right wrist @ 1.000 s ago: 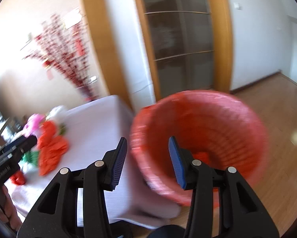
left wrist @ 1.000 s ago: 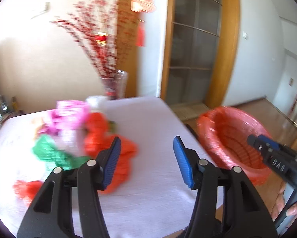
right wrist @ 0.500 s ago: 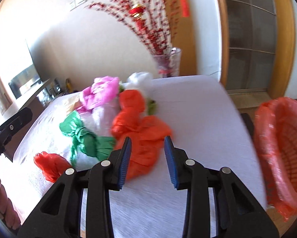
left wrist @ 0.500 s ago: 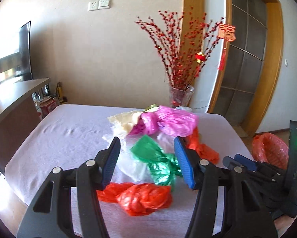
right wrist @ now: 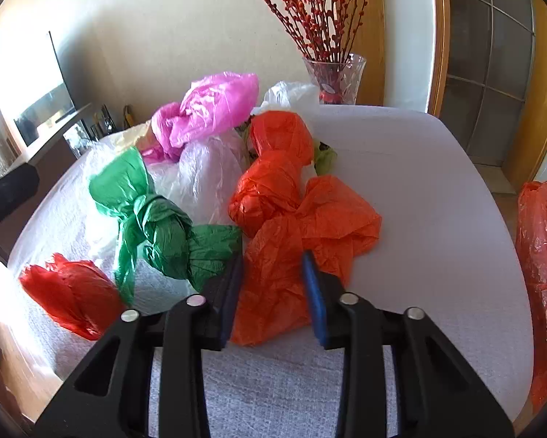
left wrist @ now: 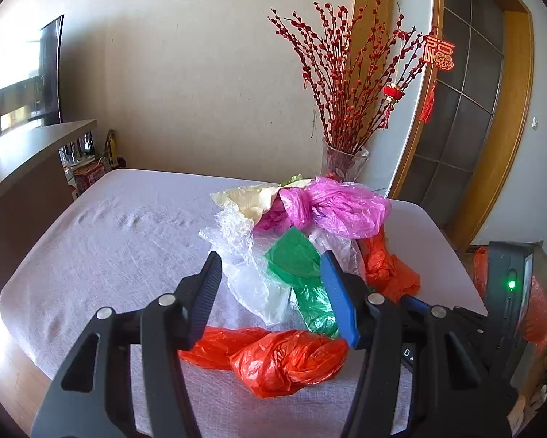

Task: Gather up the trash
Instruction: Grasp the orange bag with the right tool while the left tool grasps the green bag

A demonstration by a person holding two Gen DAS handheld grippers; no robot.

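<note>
One orange bag [right wrist: 273, 273] between right tool [right wrist: 273, 288] jaws

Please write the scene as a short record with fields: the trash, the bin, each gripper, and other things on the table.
surface: table under a pale cloth
trash: knotted plastic bags in one pile: pink bag, green bag, clear bag, orange bag, red bag
bin: basket with red liner, beyond the table's right edge
left gripper: open, empty, above the red bag
right gripper: jaws have just been closing, orange bag between them; pads not clearly pressing
other: glass vase with red branches, at the far edge
</note>
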